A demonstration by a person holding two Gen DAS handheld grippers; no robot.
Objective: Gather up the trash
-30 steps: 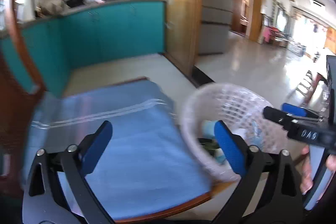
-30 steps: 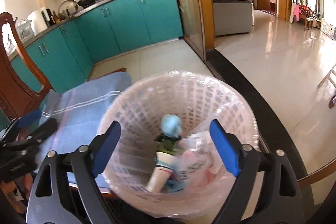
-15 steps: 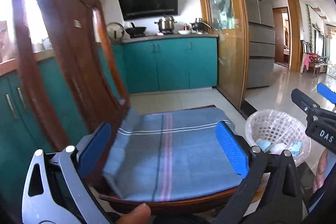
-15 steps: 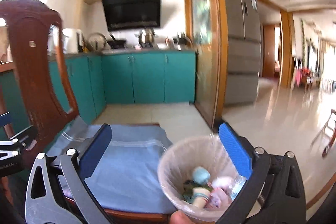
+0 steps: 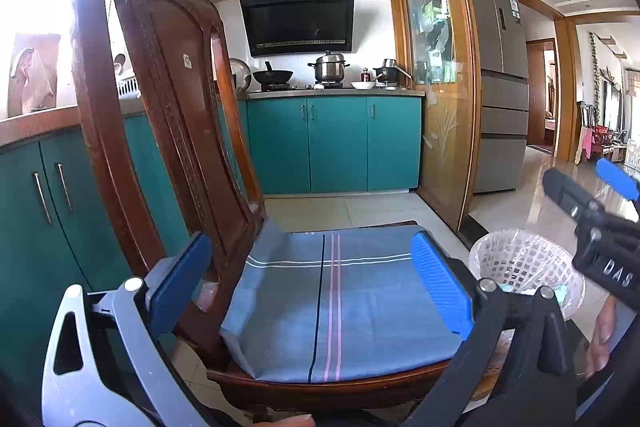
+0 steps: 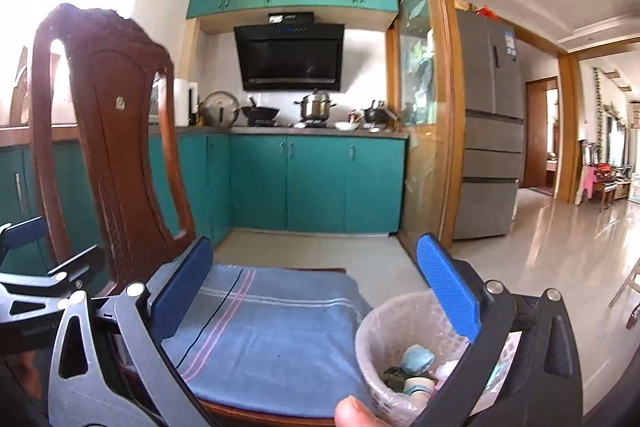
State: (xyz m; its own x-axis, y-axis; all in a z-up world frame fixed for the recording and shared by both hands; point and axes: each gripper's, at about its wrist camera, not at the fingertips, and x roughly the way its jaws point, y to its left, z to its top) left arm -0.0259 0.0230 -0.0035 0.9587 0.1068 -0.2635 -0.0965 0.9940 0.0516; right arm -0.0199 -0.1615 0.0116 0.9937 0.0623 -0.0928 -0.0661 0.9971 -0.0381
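A white lattice waste basket [image 5: 524,267] lined with a clear bag stands at the right of the chair seat. It holds trash [image 6: 416,363]: a pale blue lump, a paper cup and wrappers. In the right wrist view the basket [image 6: 376,343] is low at the right, partly behind my right finger. My left gripper [image 5: 310,287] is open over the blue seat cloth [image 5: 340,311] with nothing between its fingers. My right gripper [image 6: 316,291] is wide open and also holds nothing. Each gripper shows in the other's view: the right gripper [image 5: 586,183], the left gripper [image 6: 48,247].
A dark wooden chair [image 5: 160,99] with a tall carved back stands close at the left. Teal cabinets [image 5: 336,143] with pots on a stove line the far wall. A glass sliding door [image 5: 436,99] and a grey fridge [image 5: 500,99] are at the right, with glossy tiled floor [image 6: 560,259] beyond.
Both grippers have lifted and tipped up from looking down at the seat and into the basket. The chair back and kitchen have come into view, and the basket now sits low and smaller.
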